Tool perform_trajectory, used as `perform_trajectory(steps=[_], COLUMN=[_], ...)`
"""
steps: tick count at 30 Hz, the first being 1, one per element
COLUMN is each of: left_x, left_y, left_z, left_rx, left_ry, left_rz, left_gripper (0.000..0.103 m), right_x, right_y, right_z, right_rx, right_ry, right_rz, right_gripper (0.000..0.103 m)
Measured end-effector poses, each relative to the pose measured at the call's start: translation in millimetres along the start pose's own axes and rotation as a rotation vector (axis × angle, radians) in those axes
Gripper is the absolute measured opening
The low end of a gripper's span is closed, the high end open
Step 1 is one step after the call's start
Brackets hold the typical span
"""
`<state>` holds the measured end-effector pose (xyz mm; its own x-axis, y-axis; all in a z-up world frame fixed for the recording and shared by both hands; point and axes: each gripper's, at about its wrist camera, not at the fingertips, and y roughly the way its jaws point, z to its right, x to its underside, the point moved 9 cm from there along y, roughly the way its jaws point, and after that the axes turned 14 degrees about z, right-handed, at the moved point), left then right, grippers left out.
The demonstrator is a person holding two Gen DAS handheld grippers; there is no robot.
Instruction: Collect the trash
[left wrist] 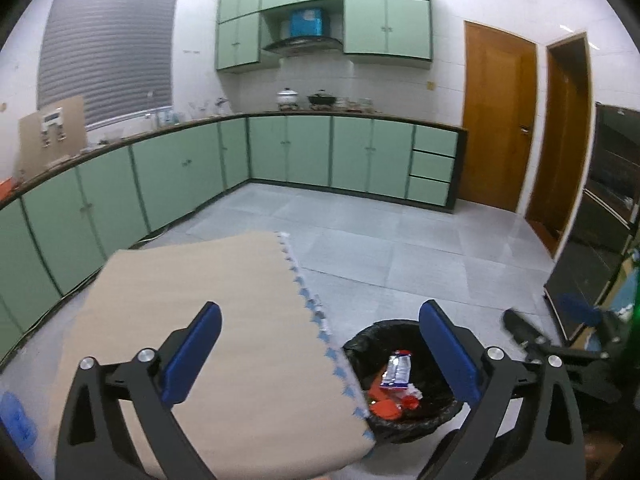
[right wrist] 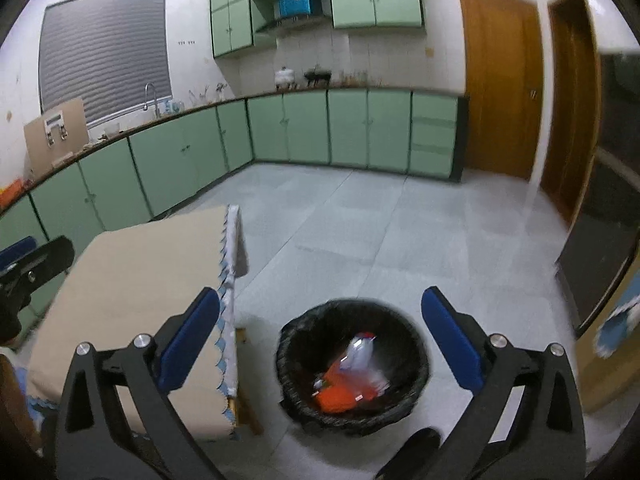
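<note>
A round trash bin (left wrist: 384,326) lined with a black bag stands on the floor beside the table. Inside lie a white and blue wrapper (left wrist: 396,370) and orange scraps (left wrist: 384,404). My left gripper (left wrist: 320,308) is open and empty, held above the table's corner and the bin. My right gripper (right wrist: 320,294) hangs open and empty above the trash bin (right wrist: 296,360), where the orange scraps (right wrist: 340,394) and a pale wrapper (right wrist: 360,354) show, blurred. The right gripper (left wrist: 560,344) also shows at the left wrist view's right edge. The left gripper (right wrist: 24,264) shows at the right wrist view's left edge.
A table (left wrist: 200,280) under a beige cloth with a blue scalloped hem stands left of the bin. Green cabinets (left wrist: 288,152) run along the far and left walls. Two wooden doors (left wrist: 496,120) are at the back right, and a dark glass cabinet (left wrist: 608,200) at the right. Grey tiled floor (right wrist: 400,220) lies beyond.
</note>
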<state>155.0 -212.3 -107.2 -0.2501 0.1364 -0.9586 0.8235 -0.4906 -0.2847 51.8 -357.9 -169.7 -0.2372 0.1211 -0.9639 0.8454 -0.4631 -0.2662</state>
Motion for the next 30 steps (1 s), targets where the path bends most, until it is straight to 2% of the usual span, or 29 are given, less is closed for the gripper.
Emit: perform_trajectory(steps=[4,8,14,19,21,30], left_x=[-9.1,-15.6,-16.3,-18.3,-21.0,-27.0], left_y=[-38.2,-75.0,-117.1,-147.8,-157.9,-187.6], left_z=[-20.7,-38.7,-62.0,-67.7,-66.1,-65.5], left_rx=[-0.043,-0.081,-0.155,-0.180,-0.204,-0.225], left_ry=[0.000,0.002,-0.067,-0.061,-0.053,-0.053], left_rz=[0.035,0.076,0.099,0.128,0.141,0.164], left_gripper=[0.097,0.097,0.097,0.097,0.097,0.097], right_x=[-20.2,-28.6,-33.9,-38.4,-38.4,-30.5], right_y=[-33.0,-64.0,-100.8,-115.8,-120.1,-138.2], right_z=[-7.4,-11.0,-34.1,-46.6,-46.5,-34.8], right_rx=[0.066,0.059,-0.003,-0.031,-0.043,-0.045], right_ry=[-0.066,-0.016,-0.044,-0.057,-0.032,-0.007], right_rz=[0.070,0.096,0.116,0.130,0.122,0.125], right_gripper=[0.098,0.098,0.098,0.098,0.098,0.098])
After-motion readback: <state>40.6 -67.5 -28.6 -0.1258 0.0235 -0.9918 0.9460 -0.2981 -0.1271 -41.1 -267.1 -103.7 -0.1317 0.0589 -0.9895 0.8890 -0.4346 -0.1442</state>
